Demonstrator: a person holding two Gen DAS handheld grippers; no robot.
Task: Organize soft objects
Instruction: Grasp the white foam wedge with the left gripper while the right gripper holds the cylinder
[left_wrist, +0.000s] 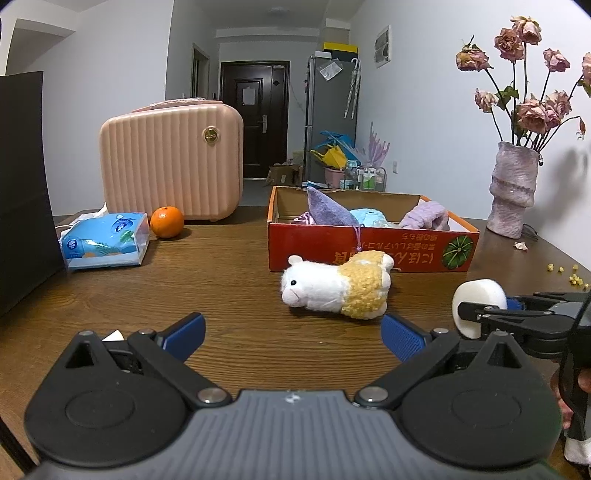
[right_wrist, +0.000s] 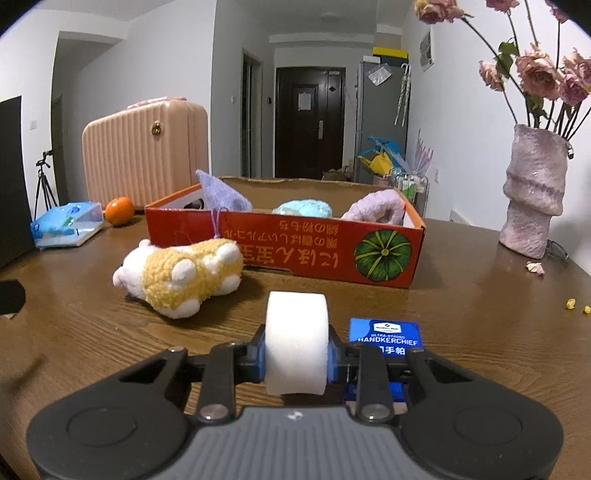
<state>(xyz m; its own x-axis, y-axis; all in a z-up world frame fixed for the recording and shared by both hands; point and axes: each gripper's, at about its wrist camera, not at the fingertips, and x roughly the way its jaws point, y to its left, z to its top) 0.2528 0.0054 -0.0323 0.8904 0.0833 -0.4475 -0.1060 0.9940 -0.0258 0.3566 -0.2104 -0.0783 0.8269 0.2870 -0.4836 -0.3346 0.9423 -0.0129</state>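
The right gripper (right_wrist: 296, 360) pinches the white foam roll (right_wrist: 296, 345) near the table's (right_wrist: 92, 332) front edge, the left gripper (left_wrist: 293, 338) gapes empty, and the squashy roll could slip out mid-lift toward the red box (right_wrist: 314, 245).

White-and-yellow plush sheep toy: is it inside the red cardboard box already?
No, the white-and-yellow plush sheep toy lies on the wooden table before the red cardboard box.

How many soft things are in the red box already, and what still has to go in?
Three soft things lie in the red box: a purple cloth, a blue fluffy one and a lilac one. The right hand-held gripper is shut on a white foam roll. The plush sheep waits on the table; the left hand-held gripper is open.
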